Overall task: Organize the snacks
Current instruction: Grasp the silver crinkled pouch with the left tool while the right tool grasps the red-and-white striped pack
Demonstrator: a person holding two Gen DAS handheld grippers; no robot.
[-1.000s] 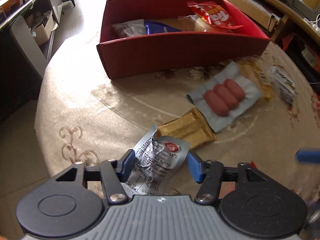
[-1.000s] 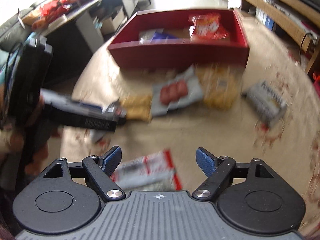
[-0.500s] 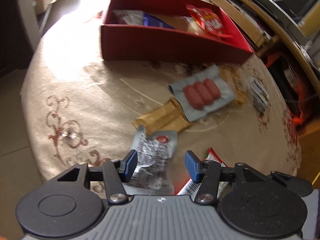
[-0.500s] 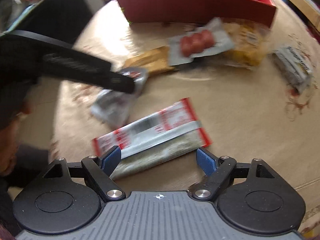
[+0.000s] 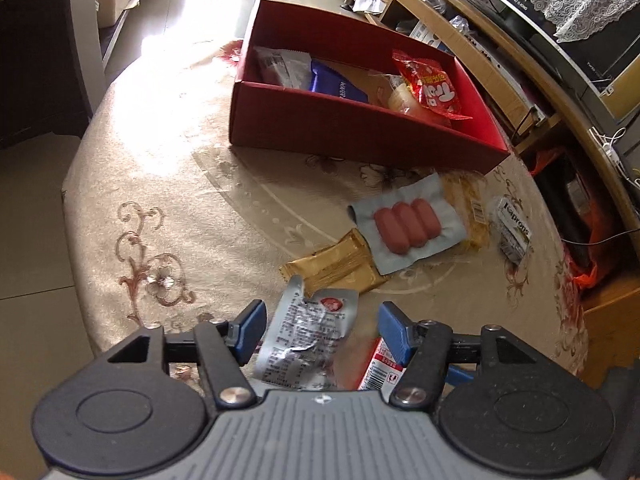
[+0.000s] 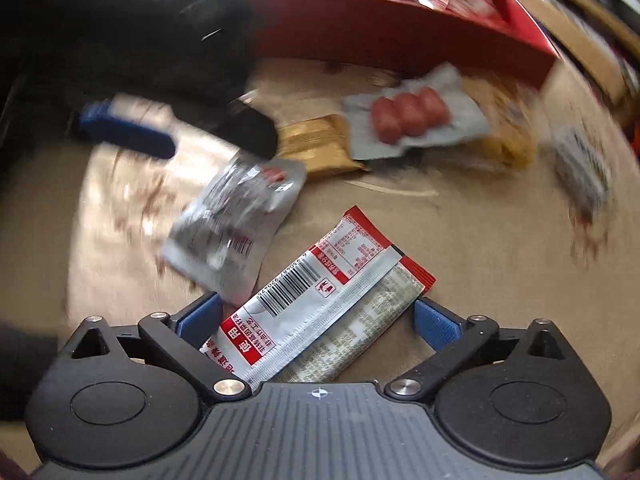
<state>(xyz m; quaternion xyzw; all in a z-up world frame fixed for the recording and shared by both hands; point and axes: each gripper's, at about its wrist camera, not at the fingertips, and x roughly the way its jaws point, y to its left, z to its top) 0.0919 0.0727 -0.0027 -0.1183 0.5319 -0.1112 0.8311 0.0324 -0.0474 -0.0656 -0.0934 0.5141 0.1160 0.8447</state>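
Looking down the left wrist view first: the left tool [image 5: 320, 330] has just been opening its jaws, and the crinkled silver packet [image 5: 306, 338] sits between them low in the frame, pads not pressing it, so I'd guess it was just let go or re-aimed. The red box [image 5: 352, 136] up top already has a few snacks in it, with the sausage pack [image 5: 406, 226] and gold packet [image 5: 334, 266] waiting mid-frame on the worktop [image 5: 180, 208]. Right wrist view: the right tool [image 6: 316, 316] has been opening wide too, straddling the long red-and-white packet [image 6: 320, 296] at bottom centre, not yet squeezing it, probably lining up a grab across its width.
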